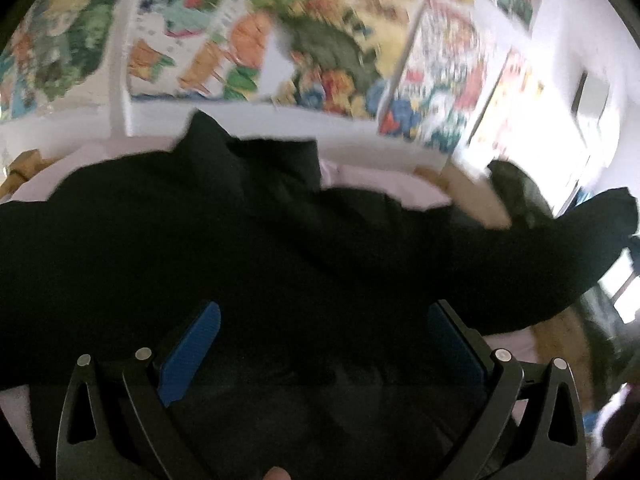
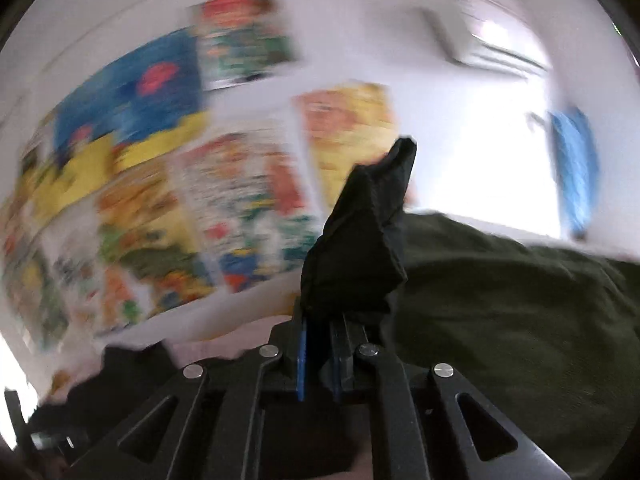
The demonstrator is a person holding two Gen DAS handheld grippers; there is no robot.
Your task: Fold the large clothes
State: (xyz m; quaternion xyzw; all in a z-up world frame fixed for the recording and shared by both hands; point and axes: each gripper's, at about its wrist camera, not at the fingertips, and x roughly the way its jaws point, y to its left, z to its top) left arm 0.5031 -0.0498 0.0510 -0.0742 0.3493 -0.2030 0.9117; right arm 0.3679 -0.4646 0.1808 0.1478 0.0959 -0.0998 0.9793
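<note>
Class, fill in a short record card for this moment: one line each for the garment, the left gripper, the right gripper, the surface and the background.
garment: black garment, spread out and rumpled
left gripper: left gripper, jaws wide apart above the cloth, gripping nothing
right gripper: right gripper, jaws shut on a bunched piece of the black garment
surface: pale bed sheet
background: colourful posters on a white wall, blurred

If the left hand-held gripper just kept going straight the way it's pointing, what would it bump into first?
Most likely the black garment. The left hand-held gripper has its jaws wide apart, and the dark cloth fills the view right ahead of and between them. How far off the cloth lies is hard to judge from this blurred view.
</note>
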